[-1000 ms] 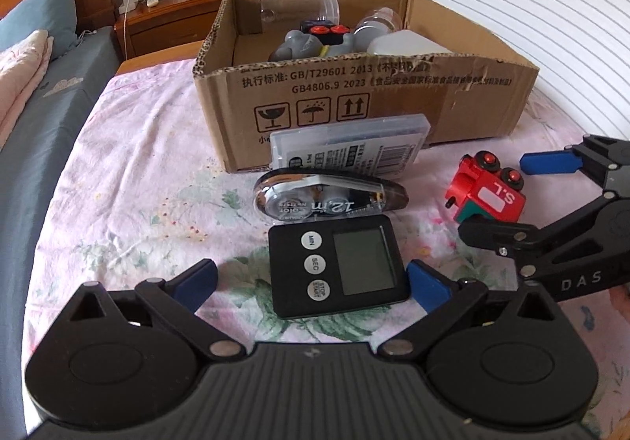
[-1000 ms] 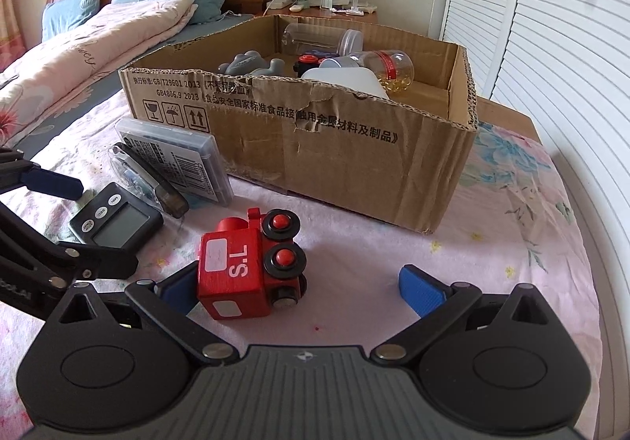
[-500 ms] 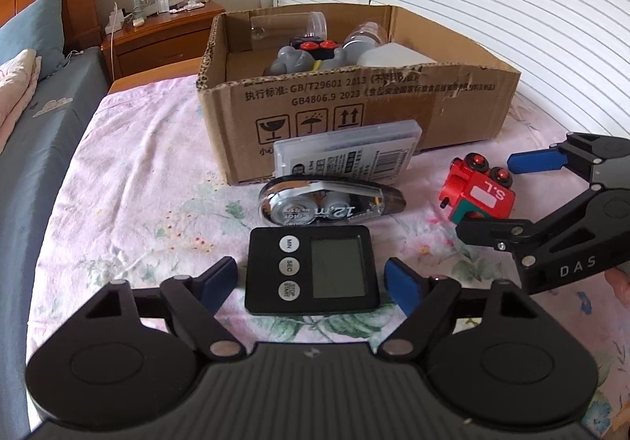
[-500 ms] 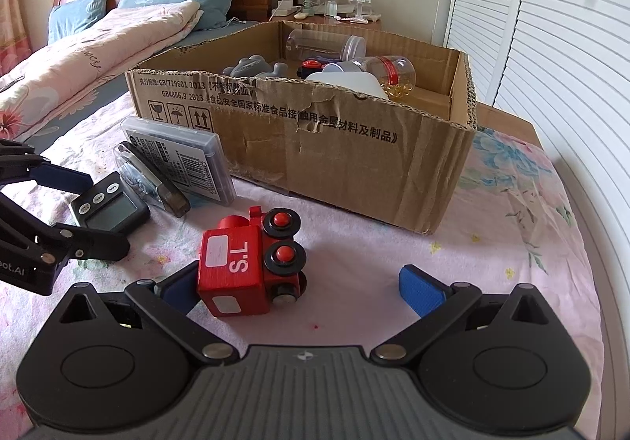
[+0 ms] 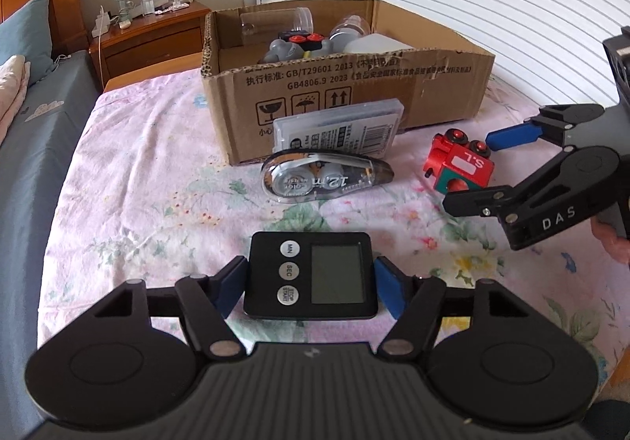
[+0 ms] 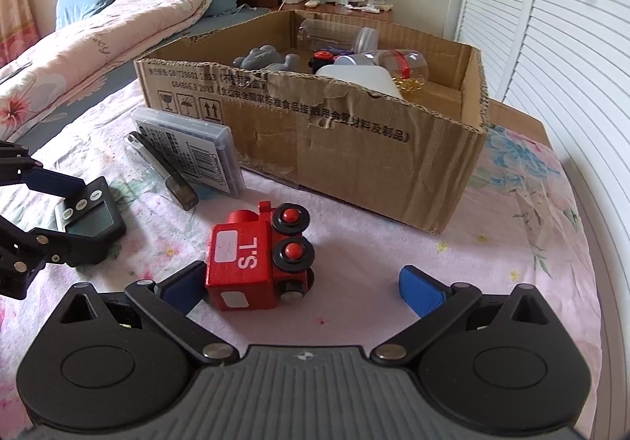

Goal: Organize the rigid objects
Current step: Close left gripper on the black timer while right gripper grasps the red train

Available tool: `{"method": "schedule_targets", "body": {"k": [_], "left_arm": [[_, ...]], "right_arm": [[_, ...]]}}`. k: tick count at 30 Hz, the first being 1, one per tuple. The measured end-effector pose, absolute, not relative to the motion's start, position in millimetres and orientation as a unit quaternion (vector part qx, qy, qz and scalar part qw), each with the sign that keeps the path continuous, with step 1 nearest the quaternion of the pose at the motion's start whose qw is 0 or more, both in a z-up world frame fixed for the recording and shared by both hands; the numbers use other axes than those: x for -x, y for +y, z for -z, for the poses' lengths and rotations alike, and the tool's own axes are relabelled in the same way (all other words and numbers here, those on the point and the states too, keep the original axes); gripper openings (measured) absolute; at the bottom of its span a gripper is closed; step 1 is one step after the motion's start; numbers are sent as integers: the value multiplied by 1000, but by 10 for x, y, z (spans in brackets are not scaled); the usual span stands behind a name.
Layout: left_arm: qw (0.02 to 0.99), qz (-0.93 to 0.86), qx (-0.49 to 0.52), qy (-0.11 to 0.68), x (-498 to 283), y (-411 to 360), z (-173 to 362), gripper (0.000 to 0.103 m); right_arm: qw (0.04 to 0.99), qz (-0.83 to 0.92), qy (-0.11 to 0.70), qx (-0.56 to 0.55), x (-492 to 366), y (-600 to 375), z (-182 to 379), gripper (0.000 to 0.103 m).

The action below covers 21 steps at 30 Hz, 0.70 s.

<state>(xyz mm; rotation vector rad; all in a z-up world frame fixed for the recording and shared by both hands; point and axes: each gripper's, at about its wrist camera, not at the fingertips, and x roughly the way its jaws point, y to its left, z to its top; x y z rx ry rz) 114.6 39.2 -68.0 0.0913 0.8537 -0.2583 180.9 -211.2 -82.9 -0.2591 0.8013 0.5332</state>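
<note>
Left gripper (image 5: 311, 284), angled downward at lower centre, has just been closing; its blue pads clamp the black timer (image 5: 311, 274). Right gripper (image 6: 301, 284), tilted likewise, stands apart around the red toy train (image 6: 260, 255) at frame centre.

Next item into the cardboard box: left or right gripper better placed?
Left. Its jaws have just been closing, and the left gripper now clamps the black timer. The right gripper stands open around the red toy train.

Floral bedspread (image 5: 149, 172) bears cardboard box (image 5: 433, 85), tape dispenser (image 5: 327, 180), toy train (image 6: 256, 259).
</note>
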Motion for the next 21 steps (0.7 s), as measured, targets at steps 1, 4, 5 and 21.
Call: {"method": "schedule_targets", "body": {"k": [1,4,5,21], "left_arm": [[901,125,-44,412,-1136,403,679,69],[902,124,-44,411,-1131,402,681,69],[902,123,-44,411,-1132,400,684,69],[892,141,-38,428,-1202,417,633,69]], "right_arm": [[875,-262,387,129,-1822,-2093,823,103],[864,-278,396,140,-1852,-2020,803,103],[861,-282,398,143,-1855,-1998,793,99],[852,-279,407,177,-1736,-1879,613,54]]}}
